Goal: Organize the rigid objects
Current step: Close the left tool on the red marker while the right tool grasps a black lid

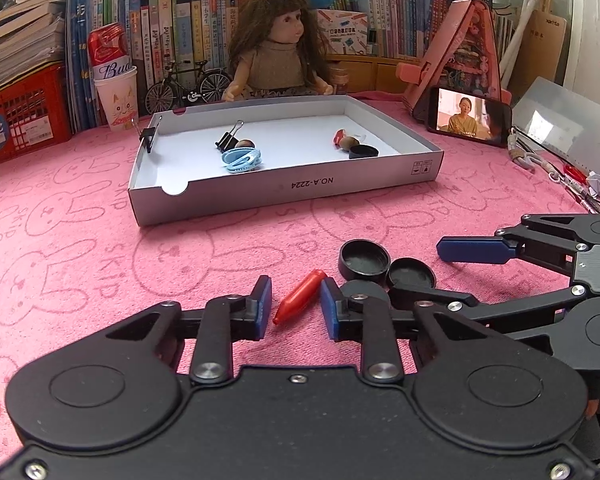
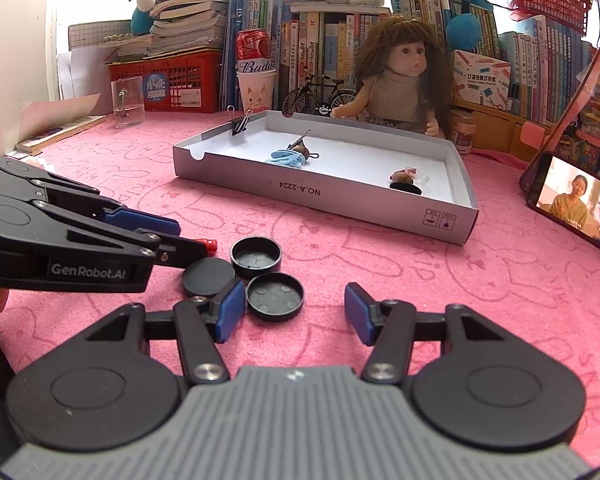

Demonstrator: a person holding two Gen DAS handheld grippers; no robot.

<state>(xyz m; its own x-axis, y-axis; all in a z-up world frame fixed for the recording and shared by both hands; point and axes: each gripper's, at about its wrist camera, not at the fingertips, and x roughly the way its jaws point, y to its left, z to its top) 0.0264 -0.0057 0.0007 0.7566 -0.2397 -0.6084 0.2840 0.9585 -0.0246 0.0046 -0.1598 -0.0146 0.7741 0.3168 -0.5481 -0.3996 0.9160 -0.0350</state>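
A red pen cap (image 1: 300, 296) lies slanted on the pink cloth between the pads of my left gripper (image 1: 296, 306). The jaws stand narrow around it, with a sliver of cloth showing beside the left pad. In the right wrist view its red end (image 2: 209, 245) pokes out past the left gripper (image 2: 180, 236). Three black round lids (image 2: 256, 257) (image 2: 275, 297) (image 2: 208, 278) cluster just right of it. My right gripper (image 2: 296, 312) is open, and the nearest lid sits by its left pad (image 2: 232, 308). The grey box tray (image 1: 284, 192) (image 2: 320, 196) lies beyond.
The tray holds binder clips (image 1: 228, 140), a blue clip (image 1: 242, 160), a black lid (image 1: 363, 152) and small brown pieces. Behind it sit a doll (image 1: 280, 52), a model bicycle, a paper cup (image 1: 118, 100), a red crate and books. A phone (image 1: 470, 120) stands at the right.
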